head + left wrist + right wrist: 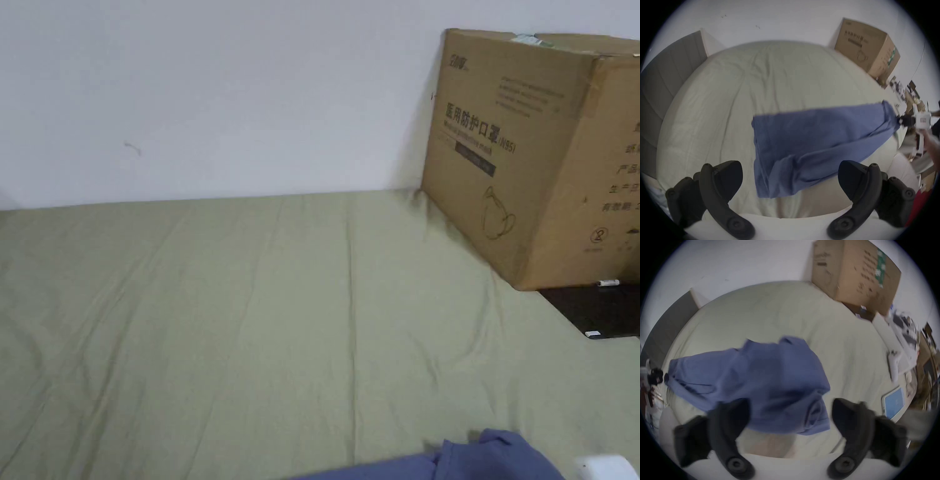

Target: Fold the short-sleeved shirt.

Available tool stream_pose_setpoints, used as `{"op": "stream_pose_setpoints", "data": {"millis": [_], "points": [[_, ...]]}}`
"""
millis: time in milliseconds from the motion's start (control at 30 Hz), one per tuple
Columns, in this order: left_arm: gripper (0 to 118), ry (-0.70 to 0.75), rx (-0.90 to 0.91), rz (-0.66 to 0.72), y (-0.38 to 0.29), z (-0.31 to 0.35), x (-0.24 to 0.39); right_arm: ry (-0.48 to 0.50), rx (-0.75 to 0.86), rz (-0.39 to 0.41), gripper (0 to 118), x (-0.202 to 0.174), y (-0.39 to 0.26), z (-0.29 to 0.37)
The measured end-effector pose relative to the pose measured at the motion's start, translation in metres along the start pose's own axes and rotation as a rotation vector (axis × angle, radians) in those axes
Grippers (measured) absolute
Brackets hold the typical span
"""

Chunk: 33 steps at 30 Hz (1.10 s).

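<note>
The blue short-sleeved shirt [818, 138] stretches crosswise over the near part of the pale green bed sheet [753, 81], blurred and partly bunched. In the head view its top edge [487, 459] peeks in at the bottom. My left gripper [790, 165] is open wide, its jaws on either side of the shirt's lower bunched end without pressing it. My right gripper [791, 402] is also open wide, with the shirt's [753, 378] folded end between its spread jaws. Each gripper shows small in the other's view, at opposite ends of the shirt: right [899, 124], left [666, 378].
A large cardboard box [531, 156] stands at the far right of the bed against the white wall. A black flat item [600, 309] lies beside it. A tablet with a blue screen [894, 400] and a white handheld device [893, 368] lie to the right. A grey headboard [664, 89] borders the left.
</note>
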<state>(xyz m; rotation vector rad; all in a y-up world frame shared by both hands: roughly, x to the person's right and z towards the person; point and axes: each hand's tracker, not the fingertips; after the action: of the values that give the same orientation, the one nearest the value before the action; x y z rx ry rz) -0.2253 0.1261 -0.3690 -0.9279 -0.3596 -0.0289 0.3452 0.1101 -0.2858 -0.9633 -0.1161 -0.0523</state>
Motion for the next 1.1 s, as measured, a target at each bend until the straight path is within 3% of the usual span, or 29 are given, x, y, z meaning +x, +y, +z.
{"op": "stream_pose_setpoints", "data": {"millis": [133,267,300,333,367,400,433,500,667,733,867,967,1000,1033,1067,1100], "points": [[117,-0.05,0.254,0.056,0.021,0.054,0.04,0.082,0.244,0.042,113,-0.038,0.022,0.06],[115,-0.076,0.606,0.064,0.031,0.095,0.086,0.168,0.705,-0.055,112,-0.079,0.023,0.114],[108,-0.06,0.694,0.048,0.03,0.102,0.096,0.167,0.791,-0.068,110,-0.088,0.022,0.122],[93,-0.038,0.802,0.021,0.028,0.109,0.107,0.133,0.87,-0.077,102,-0.097,0.019,0.128],[47,0.013,0.876,-0.011,0.026,0.114,0.119,0.091,0.937,-0.086,66,-0.107,0.016,0.133],[8,0.052,0.91,-0.032,0.023,0.111,0.123,0.069,0.996,-0.097,16,-0.113,0.012,0.136],[1,0.094,0.923,-0.058,0.024,0.111,0.13,0.046,1.04,-0.107,0,-0.118,0.01,0.137],[1,0.167,0.927,-0.078,0.022,0.112,0.139,-0.043,1.095,-0.094,0,-0.128,0.004,0.14],[1,0.111,0.884,-0.005,0.027,0.128,0.115,-0.012,0.992,0.022,0,-0.127,0.015,0.145],[1,-0.025,0.764,0.057,0.037,0.134,0.077,-0.008,0.967,0.043,0,-0.12,0.017,0.147],[1,-0.384,0.27,0.327,0.051,0.093,-0.033,0.022,0.897,0.011,0,-0.111,0.015,0.148],[2,-0.46,0.104,0.532,0.025,0.043,-0.094,0.029,0.836,-0.011,0,-0.111,0.014,0.142],[9,-0.478,0.058,0.582,0.015,0.029,-0.111,0.033,0.821,-0.015,0,-0.112,0.014,0.14],[26,-0.484,0.038,0.604,0.006,0.017,-0.125,0.036,0.808,-0.017,0,-0.114,0.013,0.138],[62,-0.5,0.004,0.62,-0.003,0.006,-0.13,0.038,0.795,-0.018,0,-0.116,0.013,0.136],[87,-0.517,-0.011,0.614,-0.009,-0.003,-0.136,0.041,0.782,-0.019,0,-0.118,0.014,0.134]]}}
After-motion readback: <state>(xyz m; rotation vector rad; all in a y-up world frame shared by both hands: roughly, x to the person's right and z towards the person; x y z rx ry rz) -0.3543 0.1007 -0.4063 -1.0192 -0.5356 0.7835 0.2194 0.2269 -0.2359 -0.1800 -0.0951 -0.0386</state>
